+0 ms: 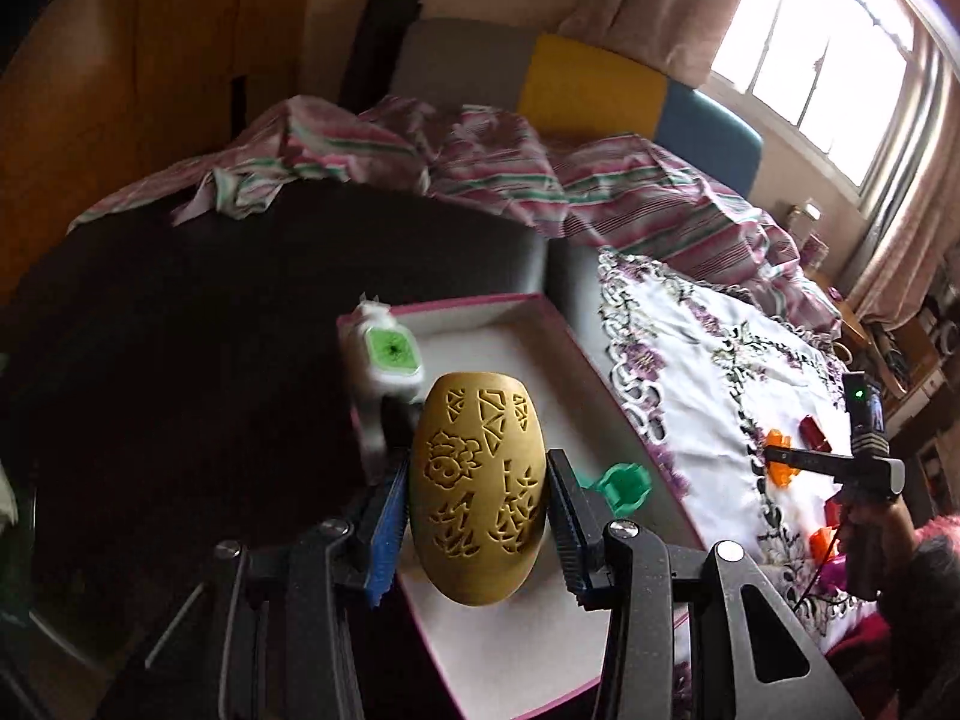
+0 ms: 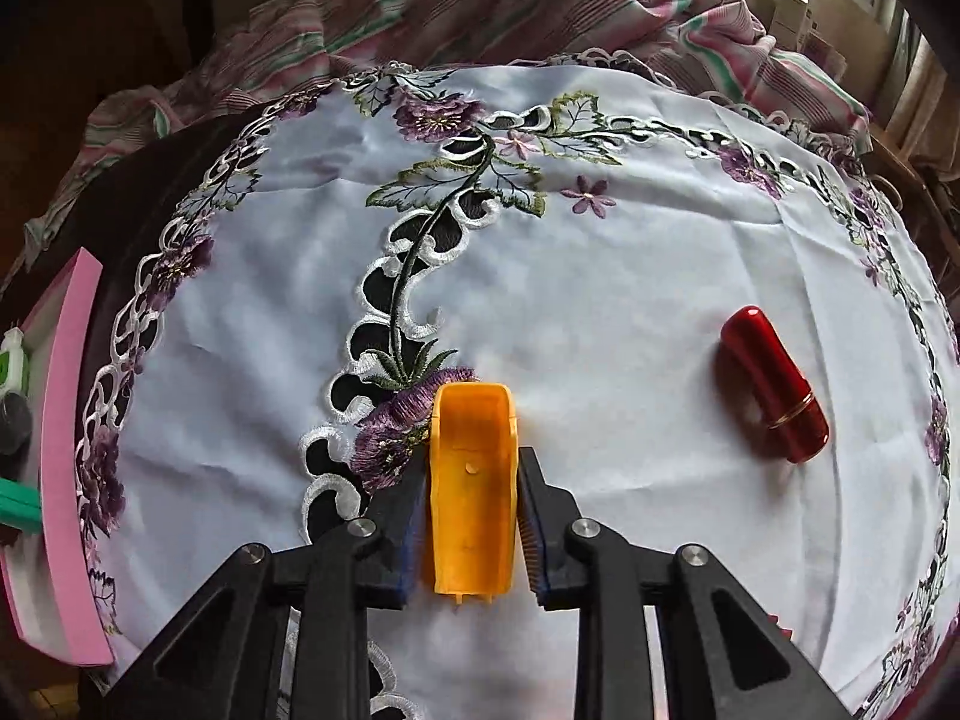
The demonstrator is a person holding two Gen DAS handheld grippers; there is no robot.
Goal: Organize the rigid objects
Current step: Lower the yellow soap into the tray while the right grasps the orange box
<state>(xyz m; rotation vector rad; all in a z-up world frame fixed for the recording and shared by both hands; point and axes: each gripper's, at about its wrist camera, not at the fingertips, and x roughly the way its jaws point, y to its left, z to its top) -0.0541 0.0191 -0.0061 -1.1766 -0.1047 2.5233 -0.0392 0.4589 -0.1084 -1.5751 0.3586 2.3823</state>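
- Your left gripper (image 1: 477, 507) is clamped on a gold egg (image 1: 477, 489): matte, oval, its shell cut through with triangles, flower shapes and leaf-like slots. The ribbed pads press its two sides.
- The egg hangs over a shallow tray (image 1: 624, 414) with a pink rim and plain white floor, which sits on a dark surface.
- Inside the tray you have a white bottle (image 1: 387, 360) with a square green face at the far left corner, and a green plastic piece (image 1: 627, 483) near the right wall, partly hidden by your finger.
- Your right gripper (image 2: 471, 501) is closed on an orange piece (image 2: 471, 492): smooth, glossy moulded plastic, trough-shaped with raised side walls and a small stud in its floor. The pads bear on both side walls.
- That piece sits low over a white cloth (image 2: 630, 300), thin and creased, embroidered with purple flowers, green leaves and cutwork scrolls.
- A red tube (image 2: 774, 384), glossy, round-ended, with a thin gold band, lies on the cloth well to the right, apart from the gripper.
- Striped fabric (image 2: 540, 6) is bunched beyond the cloth.
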